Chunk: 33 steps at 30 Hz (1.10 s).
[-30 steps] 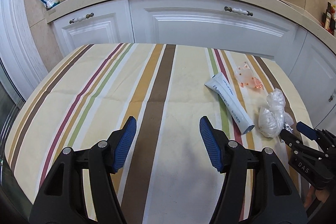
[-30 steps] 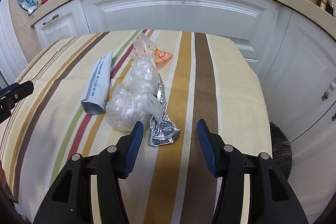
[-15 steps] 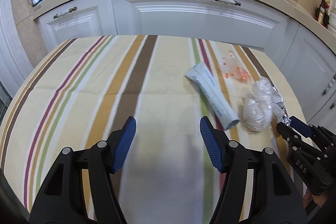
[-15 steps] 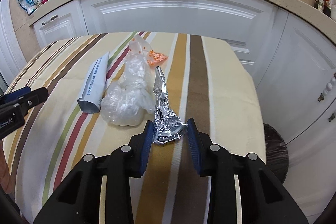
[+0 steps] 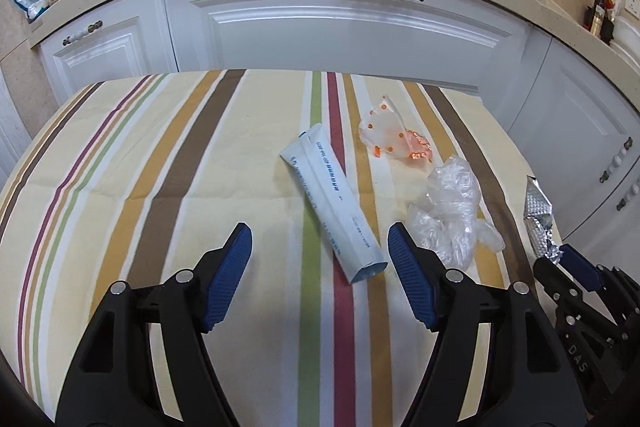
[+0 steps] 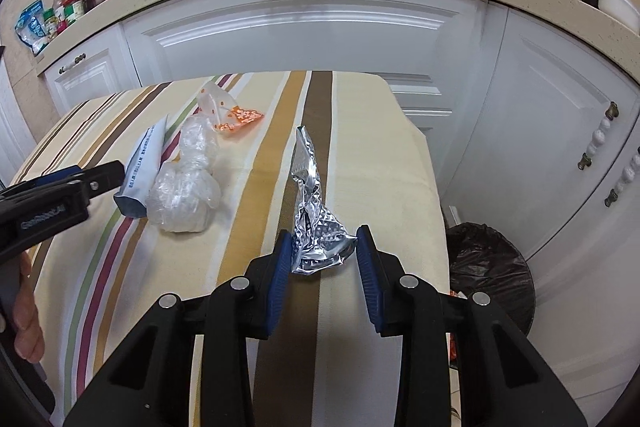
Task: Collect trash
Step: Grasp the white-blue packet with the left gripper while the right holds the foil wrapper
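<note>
**Lin:** Jaws first, please. How do they stand?

**Sam:** On the right gripper (image 6: 323, 259) the jaws are narrow and hold the crumpled foil wrapper (image 6: 312, 211) by its lower end. The rest of it stands up and away from the jaws. On the left gripper (image 5: 320, 267) the jaws are wide and opening, with nothing pressed between them.

**Lin:** And what lies before the left jaws?

**Sam:** The white tube (image 5: 334, 203) lies on the striped worktop (image 5: 160, 167). Its open near end is between the two pads, close to the right-side one. Its long axis runs away from the jaws and leans to their left, so I think the jaws must cross it, not follow it.

**Lin:** Which hand is nearer to it?

**Sam:** The left one, clearly. The right hand is busy already.

**Lin:** How does the tube look?

**Sam:** Flat, squeezed, with small blue print. Just beside the right-side pad is a clear plastic bag (image 5: 448, 215), wrinkled and soft; beyond it is an orange-dotted wrapper (image 5: 394, 139).

**Lin:** Where should the foil go?

**Sam:** Probably to the black bin (image 6: 488, 267), low to the right of the right jaws.
</note>
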### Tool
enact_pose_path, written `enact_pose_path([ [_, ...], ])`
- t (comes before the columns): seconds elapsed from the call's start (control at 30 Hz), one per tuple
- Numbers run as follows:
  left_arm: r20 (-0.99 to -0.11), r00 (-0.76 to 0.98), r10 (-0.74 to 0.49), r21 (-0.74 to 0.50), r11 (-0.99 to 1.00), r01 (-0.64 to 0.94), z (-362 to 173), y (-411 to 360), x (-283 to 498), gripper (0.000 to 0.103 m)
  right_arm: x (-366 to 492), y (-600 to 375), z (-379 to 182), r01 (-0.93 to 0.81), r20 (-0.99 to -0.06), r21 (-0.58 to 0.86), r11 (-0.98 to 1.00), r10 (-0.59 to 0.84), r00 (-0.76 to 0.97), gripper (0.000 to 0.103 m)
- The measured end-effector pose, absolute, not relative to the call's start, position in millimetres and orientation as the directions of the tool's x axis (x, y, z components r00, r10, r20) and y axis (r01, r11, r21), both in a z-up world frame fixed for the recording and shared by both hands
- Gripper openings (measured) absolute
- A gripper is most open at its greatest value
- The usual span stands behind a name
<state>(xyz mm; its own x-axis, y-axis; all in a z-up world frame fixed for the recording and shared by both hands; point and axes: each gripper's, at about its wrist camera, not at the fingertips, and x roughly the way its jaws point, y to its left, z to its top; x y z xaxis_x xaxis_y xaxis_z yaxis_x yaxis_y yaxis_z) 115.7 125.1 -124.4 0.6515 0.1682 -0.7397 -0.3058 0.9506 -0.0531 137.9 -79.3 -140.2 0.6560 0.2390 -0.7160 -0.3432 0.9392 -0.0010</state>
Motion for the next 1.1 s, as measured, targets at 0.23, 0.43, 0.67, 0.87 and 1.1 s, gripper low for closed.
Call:
enact_pose_path([
  [0.23, -0.778, 0.611, 0.145, -0.062, 0.951, -0.304, -145.3, 127.6, 133.8, 0.061, 137.6, -81.3, -140.3, -0.346, -0.714, 0.007, 0.938, 0.247, 0.655, 0.034],
  [0.43, -0.778, 0.616, 0.122, -0.07, 0.958, -0.277, -147.6, 134.6, 127.2, 0.026, 137.0, -81.9, -140.4, -0.346, -0.711, 0.009, 0.938, 0.249, 0.658, 0.034],
  [0.67, -0.768, 0.629, 0.118, -0.063, 0.964, -0.257, -141.1, 140.6, 113.5, 0.01, 133.8, -82.7, -139.3, -0.342, -0.704, 0.006, 0.94, 0.247, 0.666, 0.034],
  [0.87, -0.76, 0.637, 0.126, -0.048, 0.967, -0.249, -136.0, 141.8, 97.0, 0.009, 127.4, -84.3, -135.1, -0.339, -0.693, 0.003, 0.941, 0.246, 0.678, 0.034],
  [1.1, -0.736, 0.66, 0.149, -0.014, 0.972, -0.235, -121.8, 135.7, 75.3, 0.008, 117.1, -88.1, -129.1, -0.333, -0.676, -0.001, 0.943, 0.244, 0.695, 0.034],
])
